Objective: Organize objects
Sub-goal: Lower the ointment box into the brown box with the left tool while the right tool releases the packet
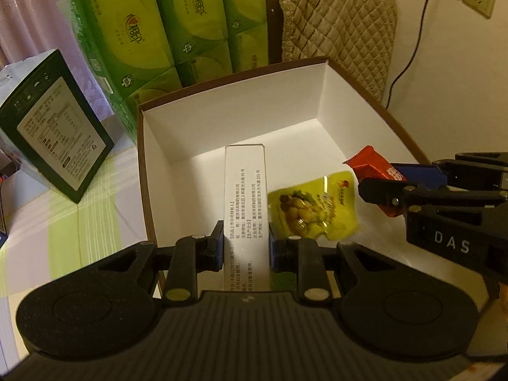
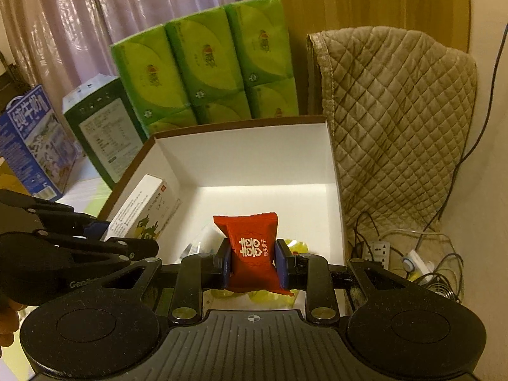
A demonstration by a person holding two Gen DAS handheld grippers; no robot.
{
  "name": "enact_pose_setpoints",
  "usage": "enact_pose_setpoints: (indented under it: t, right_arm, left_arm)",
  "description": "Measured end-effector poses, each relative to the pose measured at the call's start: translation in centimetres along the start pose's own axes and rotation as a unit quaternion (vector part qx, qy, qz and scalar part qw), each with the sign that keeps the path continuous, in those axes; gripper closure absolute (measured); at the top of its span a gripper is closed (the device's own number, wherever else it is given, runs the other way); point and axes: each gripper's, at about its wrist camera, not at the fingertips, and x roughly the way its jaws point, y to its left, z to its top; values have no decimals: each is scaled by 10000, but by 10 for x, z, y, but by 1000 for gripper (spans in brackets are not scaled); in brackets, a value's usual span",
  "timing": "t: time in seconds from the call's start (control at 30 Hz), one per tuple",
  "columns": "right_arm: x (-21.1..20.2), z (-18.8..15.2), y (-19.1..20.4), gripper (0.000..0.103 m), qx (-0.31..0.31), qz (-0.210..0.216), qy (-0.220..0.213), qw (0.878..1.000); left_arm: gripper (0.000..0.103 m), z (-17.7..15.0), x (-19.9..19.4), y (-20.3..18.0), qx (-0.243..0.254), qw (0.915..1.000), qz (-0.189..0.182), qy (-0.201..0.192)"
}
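Notably, both claws hung over the open box [image 1: 324, 95], left claw [image 1: 244, 244] clamped on the white carton [image 1: 244, 190], right claw [image 2: 253, 262] gripping the red sachet [image 2: 250, 247]; crowded claws risked colliding, or a drop onto the yellow pouch [image 1: 311, 209].

Pouch [image 1: 312, 212] in the box [image 1: 235, 120] — tissue packs [image 1: 177, 28] behind

Box [image 1: 235, 120] far half lies free; yellow packet [image 1: 312, 211] fills the near floor.
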Motion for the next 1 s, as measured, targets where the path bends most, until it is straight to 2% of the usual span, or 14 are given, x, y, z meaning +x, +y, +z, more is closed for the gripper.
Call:
enact_pose_setpoints:
  t: [0.33, 0.47, 0.57, 0.9, 1.0]
  right_arm:
    - [32, 12, -5, 78, 84, -57, 137, 9999]
    - [39, 15, -6, 78, 136, -65, 152, 9998]
    - [41, 17, -5, 78, 148, -53, 135, 9998]
    - [44, 20, -4, 78, 215, 3, 75, 9997]
    - [42, 21, -4, 78, 353, 29, -155, 9993]
  left_arm:
    - [81, 18, 31, 13, -67, 9998, 88, 137]
    - [80, 26, 37, 18, -138, 9999, 72, 61]
    - [70, 31, 38, 21, -102, 9999, 93, -47]
    - [65, 26, 37, 30, -188, 9998, 82, 22]
    - [62, 24, 32, 33, -236, 9997, 85, -5]
